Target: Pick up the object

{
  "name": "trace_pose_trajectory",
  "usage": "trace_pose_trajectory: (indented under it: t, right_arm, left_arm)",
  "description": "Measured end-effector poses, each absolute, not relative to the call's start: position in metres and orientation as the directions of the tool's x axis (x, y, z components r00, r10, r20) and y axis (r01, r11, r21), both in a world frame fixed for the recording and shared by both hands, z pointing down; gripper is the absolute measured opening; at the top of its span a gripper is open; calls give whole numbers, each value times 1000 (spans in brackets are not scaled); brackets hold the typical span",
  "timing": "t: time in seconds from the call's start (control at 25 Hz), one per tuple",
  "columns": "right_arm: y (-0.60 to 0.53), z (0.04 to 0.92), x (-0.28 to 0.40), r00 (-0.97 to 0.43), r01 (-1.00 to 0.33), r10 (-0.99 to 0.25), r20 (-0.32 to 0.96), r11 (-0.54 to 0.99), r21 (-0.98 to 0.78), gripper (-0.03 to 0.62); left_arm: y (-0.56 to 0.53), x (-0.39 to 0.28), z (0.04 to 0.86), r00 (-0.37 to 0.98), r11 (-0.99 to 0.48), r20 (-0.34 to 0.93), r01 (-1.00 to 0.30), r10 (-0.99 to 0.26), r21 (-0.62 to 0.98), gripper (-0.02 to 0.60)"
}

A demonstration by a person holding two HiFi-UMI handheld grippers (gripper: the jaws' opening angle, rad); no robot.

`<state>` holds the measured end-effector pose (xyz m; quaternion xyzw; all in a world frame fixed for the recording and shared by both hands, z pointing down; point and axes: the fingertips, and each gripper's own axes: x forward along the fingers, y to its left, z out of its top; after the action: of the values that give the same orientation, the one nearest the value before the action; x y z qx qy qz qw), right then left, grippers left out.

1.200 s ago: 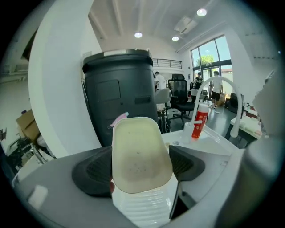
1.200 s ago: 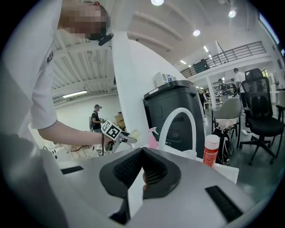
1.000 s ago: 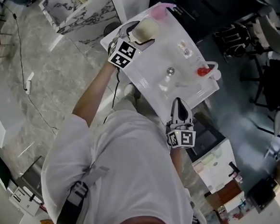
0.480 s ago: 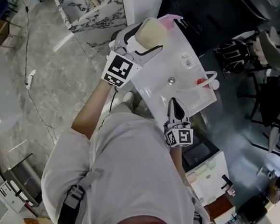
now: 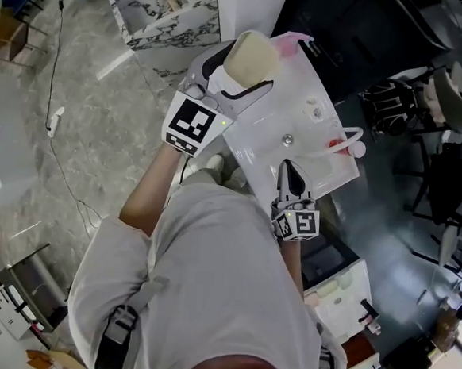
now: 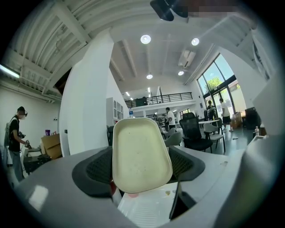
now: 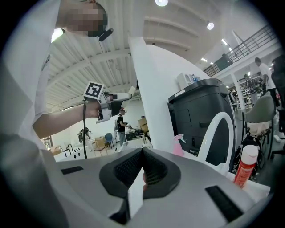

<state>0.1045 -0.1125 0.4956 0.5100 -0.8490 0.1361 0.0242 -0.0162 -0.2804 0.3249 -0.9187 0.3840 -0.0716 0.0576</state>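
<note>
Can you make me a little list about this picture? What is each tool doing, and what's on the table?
left tool: closed on the cream container, holding it up above the table
right tool: closed, holding nothing, over the near edge of the white table
cream container: plain, with rounded corners, pinched between the left tool's pads
on the table: pink spray bottle and a red bottle with a white cap
task: the object is already picked up

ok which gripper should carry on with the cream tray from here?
Left. The left gripper has its jaws clamped on the cream tray, which hangs above the white table. The right gripper is shut and empty at the table's near edge, so using it would mean a handover.
</note>
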Motion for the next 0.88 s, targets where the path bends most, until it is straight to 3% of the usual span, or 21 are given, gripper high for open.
trace_pose_trajectory:
  t: [0.88]
  right_arm:
    - [-125, 486, 90, -443, -893, -881, 166, 417, -168, 3]
  left_arm:
    - [-282, -42, 308, 698, -688, 17, -702, -716, -185, 385]
